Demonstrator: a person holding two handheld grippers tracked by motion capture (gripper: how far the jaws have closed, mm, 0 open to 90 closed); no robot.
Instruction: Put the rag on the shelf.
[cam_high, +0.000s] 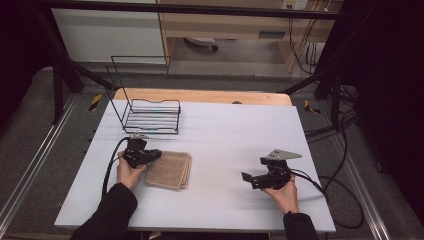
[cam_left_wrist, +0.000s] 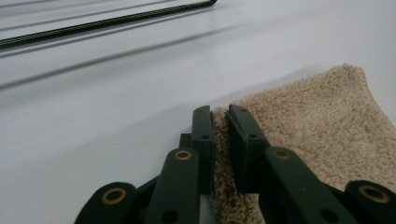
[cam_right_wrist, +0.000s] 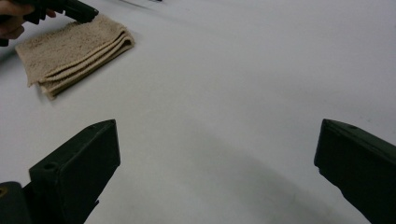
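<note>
Two grippers are at work, but just one is on the job: my left gripper (cam_left_wrist: 221, 116) has its jaws pinched on the towel (cam_high: 169, 170), a thin ridge of pile squeezed between them at the cloth's edge. From the high view the towel lies flat on the table (cam_high: 225, 130), folded into a neat square with its layered edges showing at its 3 o'clock side, and my left gripper bites it at its 9 o'clock edge, near the upper corner. My right gripper (cam_high: 256, 179) sits well apart at the towel's 3 o'clock, its jaws spread wide over bare table, holding nothing. A wire rack (cam_high: 152, 116) stands at the towel's 11 o'clock, near but not touching, with nothing in it. As I judge it, the folding looks done, since the cloth is already stacked in several layers, and the grip for a move is made. What seems left is the lift and the carry, likely toward that rack, then the release. Nothing has left the table so far, so I would call it roughly midway.
</note>
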